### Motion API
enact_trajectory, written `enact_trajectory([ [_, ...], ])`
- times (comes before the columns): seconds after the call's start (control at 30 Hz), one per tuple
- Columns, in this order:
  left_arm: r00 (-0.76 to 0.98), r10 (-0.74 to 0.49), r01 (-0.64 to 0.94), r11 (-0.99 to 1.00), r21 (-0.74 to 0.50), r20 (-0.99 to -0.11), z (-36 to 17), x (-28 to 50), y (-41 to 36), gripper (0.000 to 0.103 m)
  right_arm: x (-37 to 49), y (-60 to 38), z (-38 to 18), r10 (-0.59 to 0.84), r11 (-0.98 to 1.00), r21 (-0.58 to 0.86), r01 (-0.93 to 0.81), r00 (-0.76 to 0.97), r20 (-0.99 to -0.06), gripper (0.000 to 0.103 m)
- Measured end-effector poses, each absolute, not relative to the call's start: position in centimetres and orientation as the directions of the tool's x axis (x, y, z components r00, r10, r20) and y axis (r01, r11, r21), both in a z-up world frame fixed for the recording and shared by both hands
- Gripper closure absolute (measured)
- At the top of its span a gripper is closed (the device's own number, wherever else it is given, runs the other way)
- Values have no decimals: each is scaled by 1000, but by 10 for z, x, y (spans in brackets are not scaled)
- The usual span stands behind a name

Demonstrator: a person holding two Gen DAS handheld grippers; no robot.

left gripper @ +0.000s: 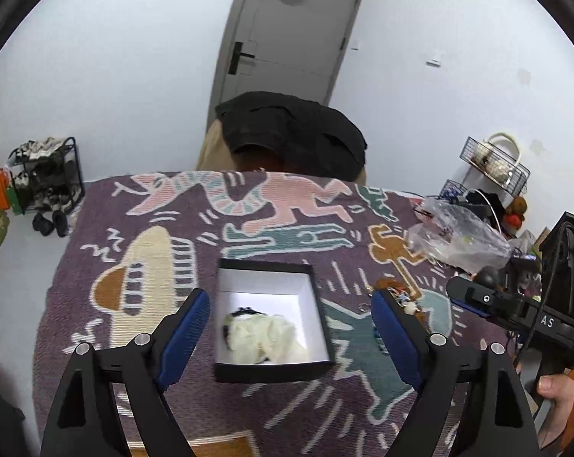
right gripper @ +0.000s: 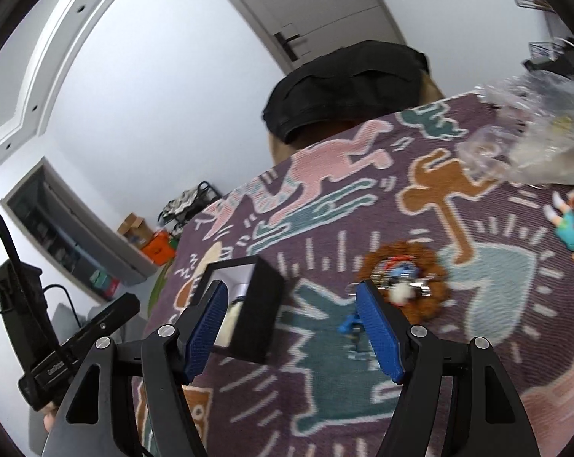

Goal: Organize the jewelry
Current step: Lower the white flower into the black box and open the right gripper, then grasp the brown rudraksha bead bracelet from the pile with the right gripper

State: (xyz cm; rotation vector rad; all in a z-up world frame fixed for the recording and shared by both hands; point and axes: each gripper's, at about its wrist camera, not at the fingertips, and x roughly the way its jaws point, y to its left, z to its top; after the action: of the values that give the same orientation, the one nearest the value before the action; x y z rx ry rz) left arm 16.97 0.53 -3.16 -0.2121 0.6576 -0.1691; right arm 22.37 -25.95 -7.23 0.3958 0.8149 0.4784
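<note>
Left wrist view: your left gripper (left gripper: 290,327) hangs with jaws apart and empty over the black jewelry box (left gripper: 273,371), which sits open on the patterned blanket (left gripper: 146,205) covering the desk, a cream fluffy piece (left gripper: 264,339) already inside. Your right gripper (right gripper: 290,327) also stands apart, holding nothing. Remaining jewelry lies at 2 o'clock from the box: a brown fuzzy ring with charms (right gripper: 403,280) and a small blue charm (right gripper: 349,325). Advance the right gripper toward the blue charm, straddle it squarely, and close only once both pads flank it. Avoid snagging the blanket weave.
</note>
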Motion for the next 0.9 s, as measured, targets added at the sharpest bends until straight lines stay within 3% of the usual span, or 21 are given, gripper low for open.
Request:
enact_trajectory([
  [0.23, 762, -249, 129, 963, -235, -598, -36, 175, -25, 16, 225, -294, -87, 517, 832, 524, -181, 592, -618, 34],
  [0.47, 745, -259, 145, 962, -230, -615, -42, 183, -44, 16, 234, -310, -103, 514, 831, 537, -145, 570, -641, 46],
  [0.8, 724, -265, 140, 960, -241, -637, -53, 199, -58, 16, 254, -306, -131, 505, 841, 528, -113, 512, -694, 47],
  [0.83, 723, -266, 140, 960, -241, -638, -54, 200, -58, 16, 255, -304, -134, 504, 843, 527, -109, 506, -701, 48],
  [0.9, 721, -265, 139, 960, -242, -640, -56, 202, -58, 16, 259, -303, -141, 495, 848, 521, -96, 494, -715, 60],
])
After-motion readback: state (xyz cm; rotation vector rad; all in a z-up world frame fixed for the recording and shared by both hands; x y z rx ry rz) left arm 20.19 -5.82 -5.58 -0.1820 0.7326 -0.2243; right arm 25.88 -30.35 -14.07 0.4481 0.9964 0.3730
